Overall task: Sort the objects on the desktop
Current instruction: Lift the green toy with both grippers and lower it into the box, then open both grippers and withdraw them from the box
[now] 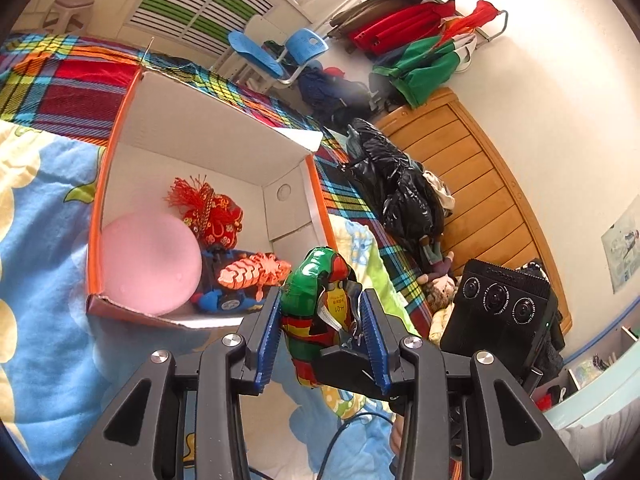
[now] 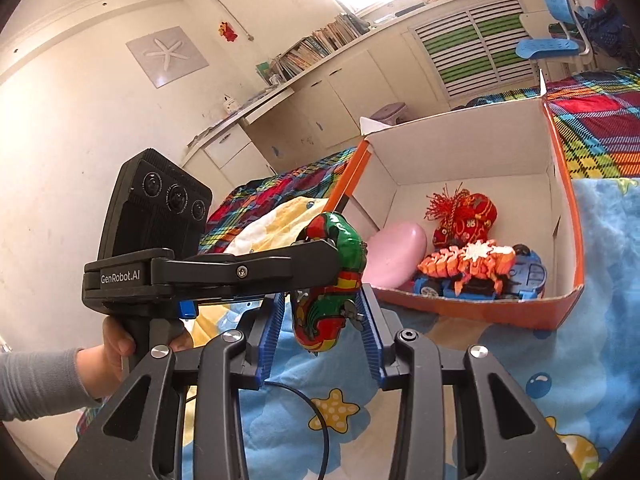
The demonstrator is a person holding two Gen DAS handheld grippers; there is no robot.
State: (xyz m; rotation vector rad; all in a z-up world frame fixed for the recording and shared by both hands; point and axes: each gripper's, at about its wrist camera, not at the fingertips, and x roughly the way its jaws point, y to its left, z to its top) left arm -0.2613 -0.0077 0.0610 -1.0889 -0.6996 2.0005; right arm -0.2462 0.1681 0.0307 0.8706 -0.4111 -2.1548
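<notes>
Holding the tin toy (image 1: pixel 308 300) up in the air, the left gripper (image 1: pixel 322 320) had its blue fingers (image 1: pixel 270 332) pressed on both sides of it. The toy hung over the blue blanket (image 1: pixel 48 280) on the bed, just beside the near corner of the box (image 1: pixel 116 152). The right gripper (image 2: pixel 324 328) had its fingers around the bottom of the toy. I could not tell if they were squeezing it or only close.

The toy looked light, hard and shiny, so it might slip. Thin tin can bend, so a soft squeeze seemed best. The fat round body looked like the best place to hold it, not the little winding key (image 2: pixel 354 314) that stuck out.
</notes>
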